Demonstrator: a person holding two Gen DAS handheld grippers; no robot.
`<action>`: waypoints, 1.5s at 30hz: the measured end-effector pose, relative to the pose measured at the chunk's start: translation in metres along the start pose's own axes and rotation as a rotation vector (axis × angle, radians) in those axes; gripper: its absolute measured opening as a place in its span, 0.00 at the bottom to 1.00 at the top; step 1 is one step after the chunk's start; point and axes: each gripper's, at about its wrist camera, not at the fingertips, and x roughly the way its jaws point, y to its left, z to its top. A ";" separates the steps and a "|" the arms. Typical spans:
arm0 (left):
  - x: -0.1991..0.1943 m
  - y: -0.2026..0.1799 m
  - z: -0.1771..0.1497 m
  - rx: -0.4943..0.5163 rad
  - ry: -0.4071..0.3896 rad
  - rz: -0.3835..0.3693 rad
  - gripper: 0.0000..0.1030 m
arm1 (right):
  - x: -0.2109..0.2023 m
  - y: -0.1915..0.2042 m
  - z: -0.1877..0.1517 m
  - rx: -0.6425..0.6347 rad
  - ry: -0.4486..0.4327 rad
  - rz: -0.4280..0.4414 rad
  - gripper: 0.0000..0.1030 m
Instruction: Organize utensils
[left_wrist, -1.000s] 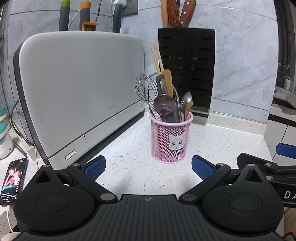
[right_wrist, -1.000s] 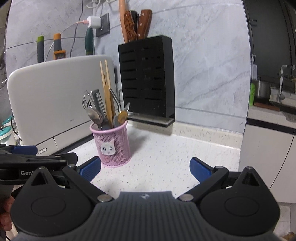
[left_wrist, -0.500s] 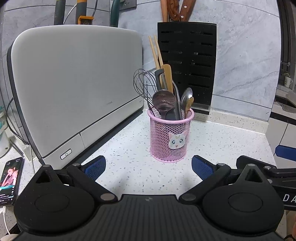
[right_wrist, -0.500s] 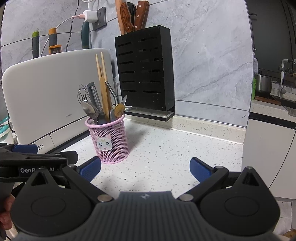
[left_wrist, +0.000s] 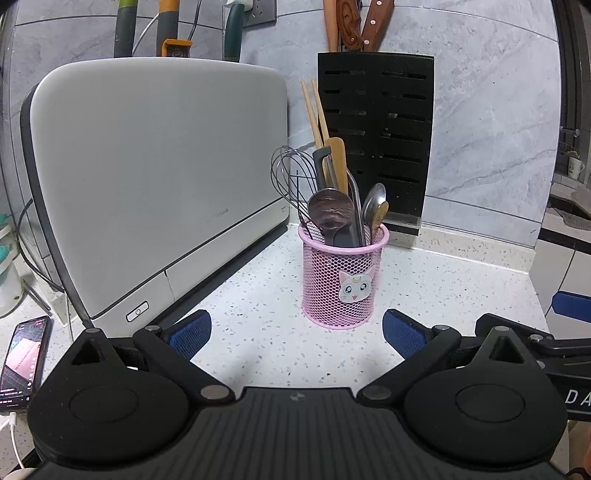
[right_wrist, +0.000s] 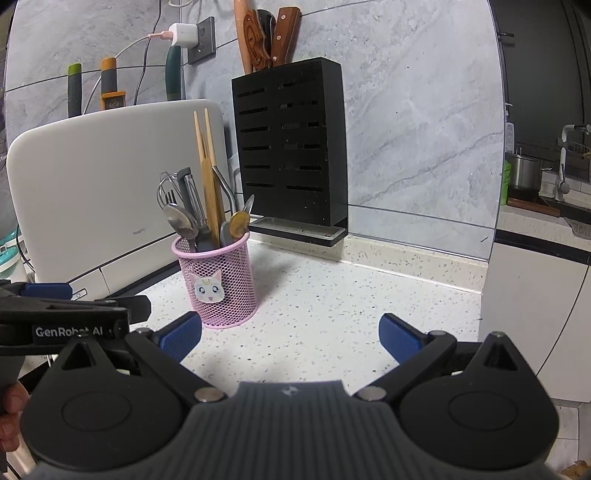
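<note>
Only the left wrist view shows the phone.

Speckled white countertop bearing a pink mesh utensil holder, black knife block, grey appliance and smartphone.

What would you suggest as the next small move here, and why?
Probably ease the left gripper forward toward the pink mesh cup. Both grippers are open and empty, the right gripper faces bare countertop, and the cup, packed with upright utensils such as the chopsticks and whisk, stands almost straight ahead of the left.
</note>
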 end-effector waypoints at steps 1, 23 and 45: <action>0.000 0.000 0.000 -0.001 0.000 0.000 1.00 | 0.000 0.000 0.000 0.000 0.000 -0.001 0.97; 0.000 0.003 0.000 -0.011 0.002 -0.002 1.00 | 0.001 0.000 -0.001 -0.010 0.006 0.003 0.97; -0.001 0.005 0.000 -0.024 0.007 0.000 1.00 | 0.003 0.001 -0.003 -0.015 0.017 0.004 0.97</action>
